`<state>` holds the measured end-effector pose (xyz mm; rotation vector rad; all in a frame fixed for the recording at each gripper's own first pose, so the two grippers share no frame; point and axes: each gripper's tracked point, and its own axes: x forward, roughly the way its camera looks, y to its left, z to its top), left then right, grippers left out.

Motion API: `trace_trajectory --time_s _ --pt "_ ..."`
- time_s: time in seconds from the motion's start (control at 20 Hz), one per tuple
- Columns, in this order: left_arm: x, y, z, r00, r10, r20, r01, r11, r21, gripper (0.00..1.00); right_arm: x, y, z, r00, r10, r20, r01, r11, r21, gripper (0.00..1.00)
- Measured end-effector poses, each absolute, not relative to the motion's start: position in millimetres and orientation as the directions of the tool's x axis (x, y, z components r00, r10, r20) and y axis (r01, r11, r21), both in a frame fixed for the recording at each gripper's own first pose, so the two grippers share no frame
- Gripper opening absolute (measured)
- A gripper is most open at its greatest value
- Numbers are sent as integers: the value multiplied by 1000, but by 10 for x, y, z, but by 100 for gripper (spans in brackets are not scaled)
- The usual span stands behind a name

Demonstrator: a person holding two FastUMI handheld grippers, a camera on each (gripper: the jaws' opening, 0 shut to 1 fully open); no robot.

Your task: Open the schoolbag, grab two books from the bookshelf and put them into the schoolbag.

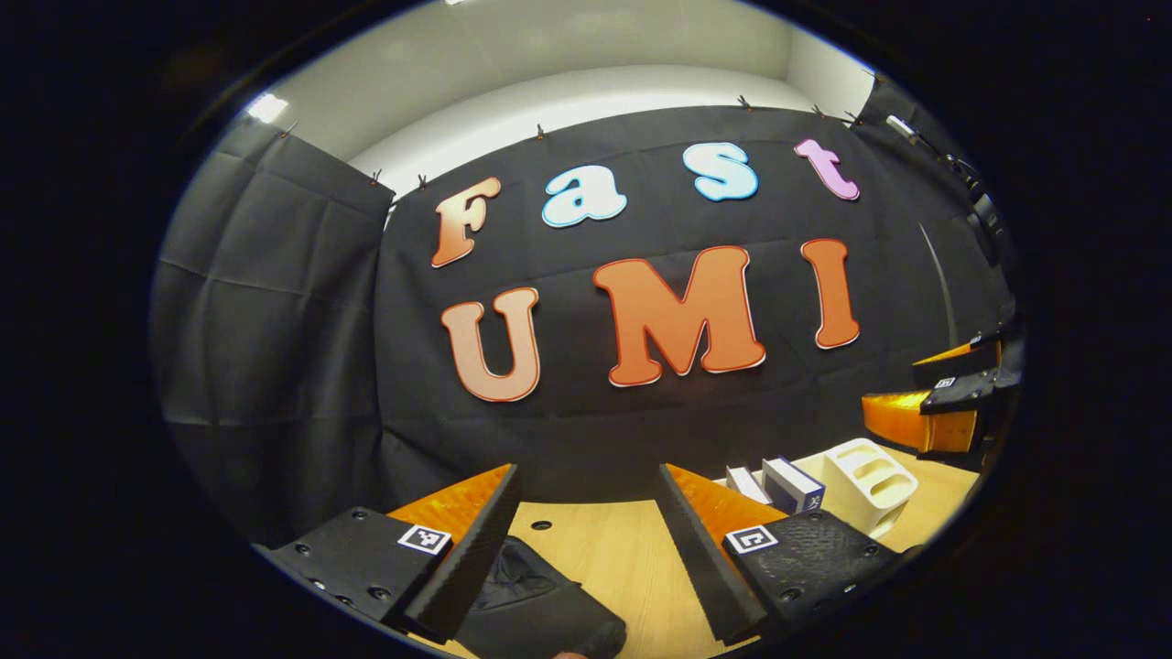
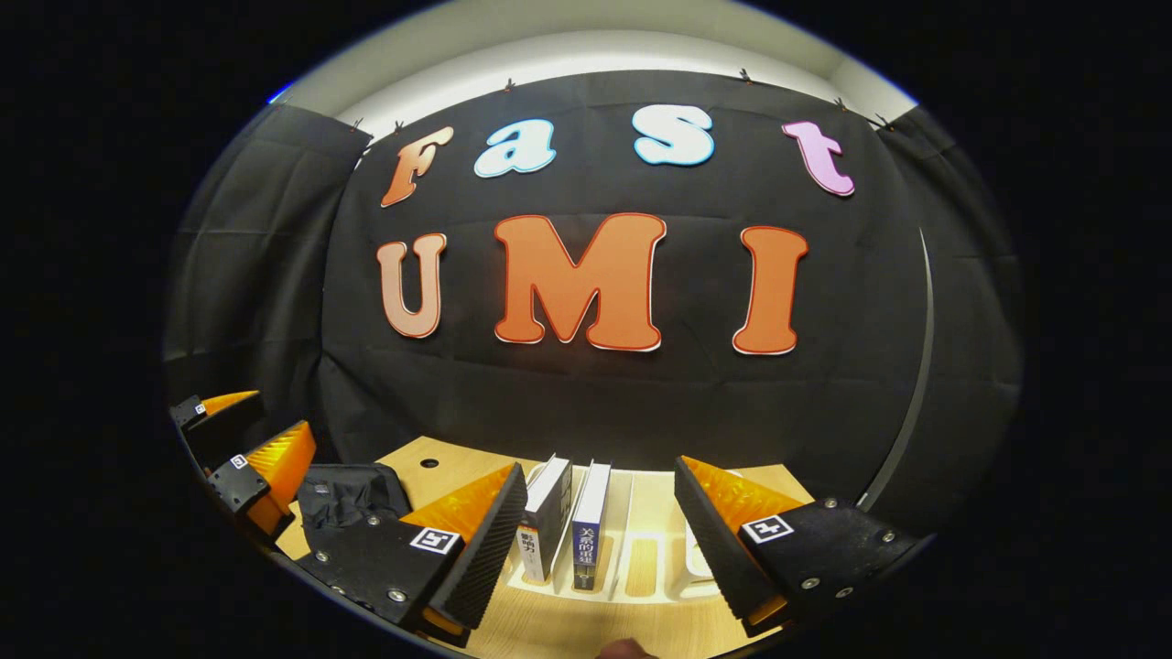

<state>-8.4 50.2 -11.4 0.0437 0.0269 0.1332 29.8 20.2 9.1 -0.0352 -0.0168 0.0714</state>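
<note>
Nearest of all were the left gripper (image 1: 586, 549) and its wide-parted jaws, which held nothing; just beneath them, by the near edge of the desk (image 1: 604, 558), lay the dark schoolbag (image 1: 536, 604), slumped and, so far as I could judge, not yet opened. That put the left tool right where the first step would need it, over the bag's top.

The right gripper (image 2: 600, 549) was likewise spread wide and empty, and it faced the white bookshelf (image 2: 641, 572), a slotted rack sitting on the desk. Two books (image 2: 568, 526) stood upright in neighbouring slots at its left end, spines toward the tool, each propped by the dividers. From the left gripper view the same rack (image 1: 870, 480) and books (image 1: 778, 485) sat off to the right, well apart from the bag, with the right tool (image 1: 952, 403) hovering above them.

Bare wood lay between bag and rack, so I reckoned a carried book would have open room to cross. The rack's empty slots to the right left space for a finger beside the outer book; the gap between the two books looked tight. The bag lay close to the desk's front edge, which might let it slide off if tugged.
</note>
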Motion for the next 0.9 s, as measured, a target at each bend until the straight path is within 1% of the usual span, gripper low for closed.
trace_trajectory --time_s 0.25,0.4,0.55,0.7,0.9 --pt "-196 509 -165 988 150 -15 -147 979 144 93 308 175 107 996 91 24 -89 995 -46 96" --pt "-232 532 -402 986 163 -38 -148 956 254 93 279 83 104 996 83 34 -80 994 -73 96" --pt "-276 480 -911 981 153 -118 -100 925 367 93 258 -54 13 998 66 22 -64 995 -79 96" --pt "-354 374 -1575 965 130 -229 -5 879 477 95 252 -240 -123 999 39 -3 -39 996 -78 96" --pt "-440 358 -2434 929 123 -348 129 774 620 95 266 -491 -293 999 -5 -38 2 997 -79 96"
